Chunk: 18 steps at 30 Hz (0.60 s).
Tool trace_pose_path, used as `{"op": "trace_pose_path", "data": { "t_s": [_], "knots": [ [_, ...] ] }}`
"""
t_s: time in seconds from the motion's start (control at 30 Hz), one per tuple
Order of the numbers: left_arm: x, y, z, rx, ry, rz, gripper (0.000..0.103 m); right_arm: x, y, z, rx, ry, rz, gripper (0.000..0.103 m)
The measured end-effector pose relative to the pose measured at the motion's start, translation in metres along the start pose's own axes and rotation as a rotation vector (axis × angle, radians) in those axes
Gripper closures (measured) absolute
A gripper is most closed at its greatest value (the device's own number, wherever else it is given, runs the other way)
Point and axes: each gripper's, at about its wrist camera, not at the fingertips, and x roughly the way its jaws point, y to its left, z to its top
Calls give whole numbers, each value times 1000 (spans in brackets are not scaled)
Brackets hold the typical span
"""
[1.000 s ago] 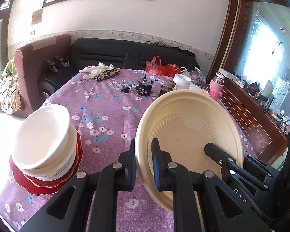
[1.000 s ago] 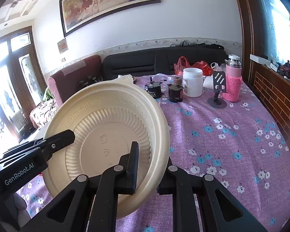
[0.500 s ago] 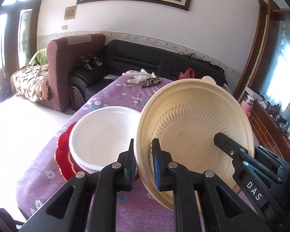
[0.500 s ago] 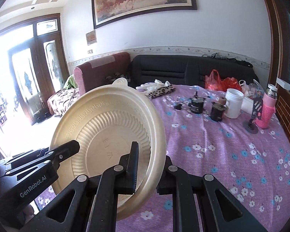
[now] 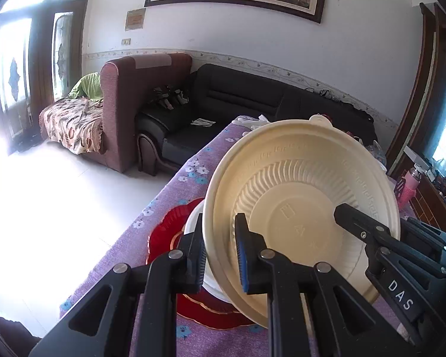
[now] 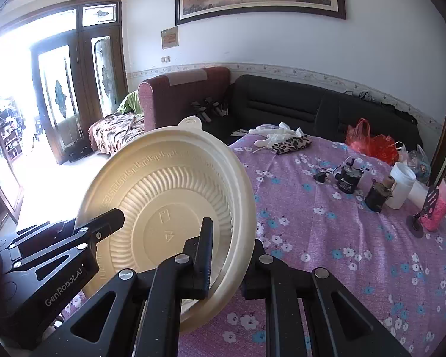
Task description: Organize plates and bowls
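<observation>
While both my grippers clamp cream plate, it hangs tilted above table. Left gripper pinches left rim, right gripper opposite rim. Plate sits over white bowls on red plates.

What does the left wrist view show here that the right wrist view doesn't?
Only the left wrist view shows the red plate with a white bowl on it, behind the held dish. Only the right wrist view shows the white jar, the pink bottle and the red bag. Both show the cream plate, clamped at its rim by the left gripper and the right gripper.
</observation>
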Motion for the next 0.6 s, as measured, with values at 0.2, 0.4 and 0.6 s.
{"op": "trace_pose_path", "data": {
  "t_s": [0.2, 0.4, 0.6],
  "knots": [
    [27, 7, 10, 38, 30, 50, 86, 38, 4, 15, 25, 79, 18, 88],
    [55, 8, 7, 54, 75, 79, 85, 74, -5, 11, 74, 163, 31, 87],
    [71, 18, 2, 42, 96, 105, 85, 97, -7, 2, 83, 206, 49, 88]
  ]
}}
